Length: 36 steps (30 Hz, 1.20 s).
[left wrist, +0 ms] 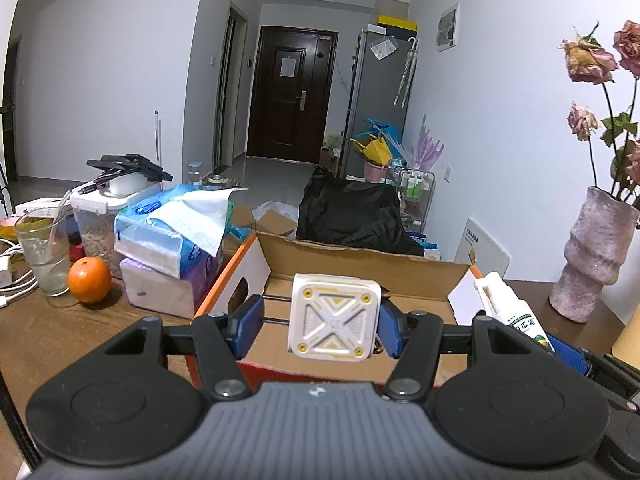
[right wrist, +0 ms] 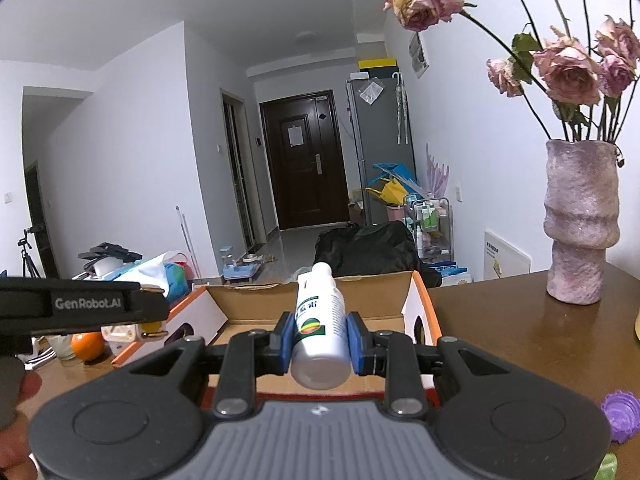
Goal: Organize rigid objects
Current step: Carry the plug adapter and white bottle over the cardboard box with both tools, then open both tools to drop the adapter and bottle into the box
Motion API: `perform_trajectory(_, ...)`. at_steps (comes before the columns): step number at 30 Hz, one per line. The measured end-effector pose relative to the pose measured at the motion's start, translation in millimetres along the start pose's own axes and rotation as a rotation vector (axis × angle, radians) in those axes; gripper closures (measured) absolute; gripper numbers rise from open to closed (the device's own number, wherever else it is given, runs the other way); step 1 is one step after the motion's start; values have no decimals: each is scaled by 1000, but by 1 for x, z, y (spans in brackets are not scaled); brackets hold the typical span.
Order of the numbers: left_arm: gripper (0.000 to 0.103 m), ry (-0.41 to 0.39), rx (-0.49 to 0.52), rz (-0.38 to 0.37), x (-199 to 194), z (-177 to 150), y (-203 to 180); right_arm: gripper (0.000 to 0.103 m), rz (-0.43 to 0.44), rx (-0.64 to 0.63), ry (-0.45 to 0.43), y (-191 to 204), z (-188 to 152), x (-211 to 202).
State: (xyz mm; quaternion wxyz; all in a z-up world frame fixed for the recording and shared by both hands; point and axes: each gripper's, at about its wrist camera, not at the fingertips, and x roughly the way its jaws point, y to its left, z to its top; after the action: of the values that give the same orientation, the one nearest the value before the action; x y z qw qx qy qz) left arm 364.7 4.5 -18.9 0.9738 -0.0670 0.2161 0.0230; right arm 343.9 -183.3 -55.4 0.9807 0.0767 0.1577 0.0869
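The left gripper (left wrist: 318, 322) clamps a stiff, light white charger cube (left wrist: 334, 317) by its flat sides; the right gripper (right wrist: 319, 343) pinches a smooth, slippery white bottle (right wrist: 320, 336) mid-body. Both hang above the open cardboard box (left wrist: 360, 258).

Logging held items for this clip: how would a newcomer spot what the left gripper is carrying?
Find the open cardboard box with orange edges on the brown table. Just before it, the left gripper holds a white square block between its blue fingers. Its yellow-trimmed X face sets it apart from the round white bottle to its right.
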Motion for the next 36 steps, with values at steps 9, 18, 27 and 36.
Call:
perform_trajectory(9, 43, 3, 17, 16, 31, 11, -4, 76, -11, -10, 11, 7, 7, 30)
perform_trajectory(18, 43, 10, 29, 41, 59, 17, -9, 76, -26, 2, 20, 7, 18, 56)
perform_trajectory(27, 43, 11, 50, 61, 83, 21, -13, 77, -40, 8, 54, 4, 21, 80)
perform_trajectory(36, 43, 64, 91, 107, 107, 12, -17, 77, -53, 3, 94, 2, 19, 97)
